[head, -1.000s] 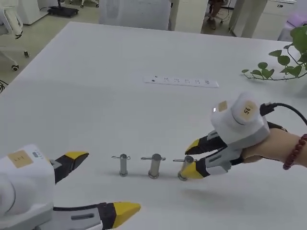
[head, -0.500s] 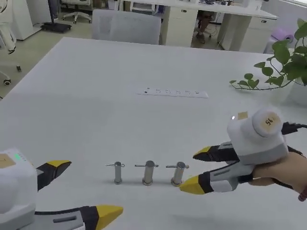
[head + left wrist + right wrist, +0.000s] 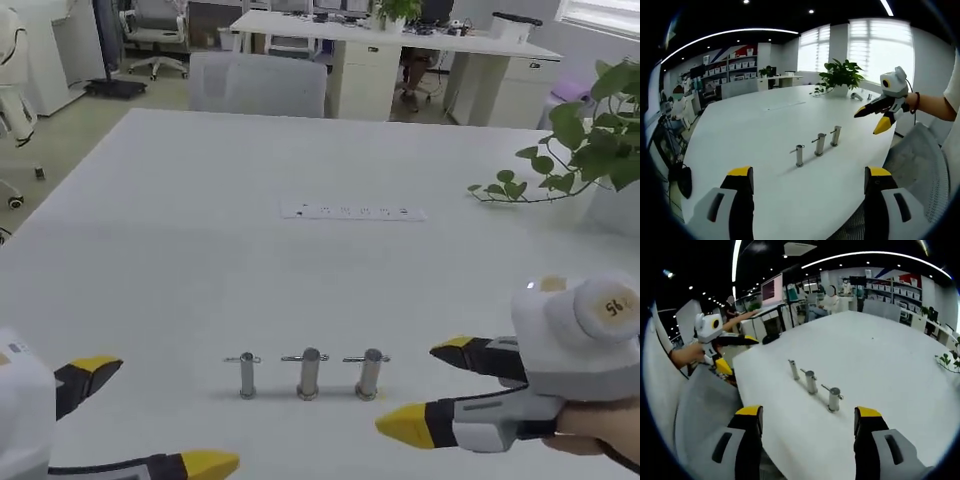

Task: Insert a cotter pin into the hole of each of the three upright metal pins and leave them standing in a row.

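Observation:
Three short upright metal pins stand in a row on the white table: left pin (image 3: 247,375), middle pin (image 3: 308,372), right pin (image 3: 370,372). A thin cotter pin crosses the top of each. The left gripper view shows the row (image 3: 819,144) ahead of my left gripper (image 3: 809,175); the right gripper view shows it (image 3: 811,381) ahead of my right gripper (image 3: 807,412). My left gripper (image 3: 155,414) is open at the near left, well clear of the pins. Open and empty, my right gripper (image 3: 425,388) sits just right of the right pin without touching it.
A white power strip (image 3: 352,211) lies flat mid-table beyond the pins. A leafy plant (image 3: 590,130) trails over the far right edge. A grey chair (image 3: 258,83) stands behind the table (image 3: 200,250), with desks and a seated person farther back.
My right gripper has drawn back to the right, off the rightmost pin, and now stands apart from it. The left gripper has slid lower left. The head camera has tilted up.

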Demonstrator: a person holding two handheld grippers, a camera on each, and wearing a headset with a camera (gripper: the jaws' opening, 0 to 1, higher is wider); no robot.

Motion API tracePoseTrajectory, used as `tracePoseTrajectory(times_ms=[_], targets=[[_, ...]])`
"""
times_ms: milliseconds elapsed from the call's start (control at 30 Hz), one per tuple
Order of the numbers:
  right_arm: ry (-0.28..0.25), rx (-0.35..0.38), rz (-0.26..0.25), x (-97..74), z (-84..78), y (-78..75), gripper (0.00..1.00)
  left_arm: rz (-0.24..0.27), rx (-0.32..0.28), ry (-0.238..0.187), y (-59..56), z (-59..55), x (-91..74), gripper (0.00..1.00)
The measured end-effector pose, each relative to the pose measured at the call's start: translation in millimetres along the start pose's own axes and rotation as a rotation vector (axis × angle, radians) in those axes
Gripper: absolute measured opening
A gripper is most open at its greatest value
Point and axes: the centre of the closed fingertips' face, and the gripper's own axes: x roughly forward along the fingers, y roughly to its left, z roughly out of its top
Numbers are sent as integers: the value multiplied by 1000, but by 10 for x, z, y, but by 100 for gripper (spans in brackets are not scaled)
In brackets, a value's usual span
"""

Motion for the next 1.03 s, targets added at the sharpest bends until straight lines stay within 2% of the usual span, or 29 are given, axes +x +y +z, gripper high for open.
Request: tracePoseTrajectory(times_ms=[167, 267, 433, 567, 600, 667, 700, 833, 933, 1000, 1033], targets=[[-10, 32, -18, -30, -62, 49, 76, 24, -19, -9, 30, 2, -77, 91], [-2, 14, -35, -43, -106, 81, 77, 32, -21, -13, 47, 3, -101, 91], [-7, 22, -41, -27, -146, 117, 81, 36, -13, 9, 55, -29, -113, 91], [-7, 15, -82, -25, -190, 87, 86, 45, -27, 1, 66, -25, -116, 90], [-15, 22, -84, -23, -185, 85, 86, 52, -28, -4, 77, -23, -116, 89], [-56, 96, -77, -10, -146, 105, 88, 54, -44, -6, 76, -34, -113, 90], [-69, 103, -75, -10, -133, 105, 89, 63, -45, -6, 85, -39, -114, 90], [-55, 73, -96, -10, -158, 98, 92, 72, -56, -15, 85, -30, -120, 90], [-65, 85, -82, -5, -155, 125, 99, 73, -63, -11, 91, -50, -120, 90], [-52, 84, -72, -4, -183, 146, 100, 76, -53, -6, 97, -60, -117, 90], [-47, 73, -83, -4, -199, 135, 100, 76, -53, -5, 100, -58, -114, 90]])
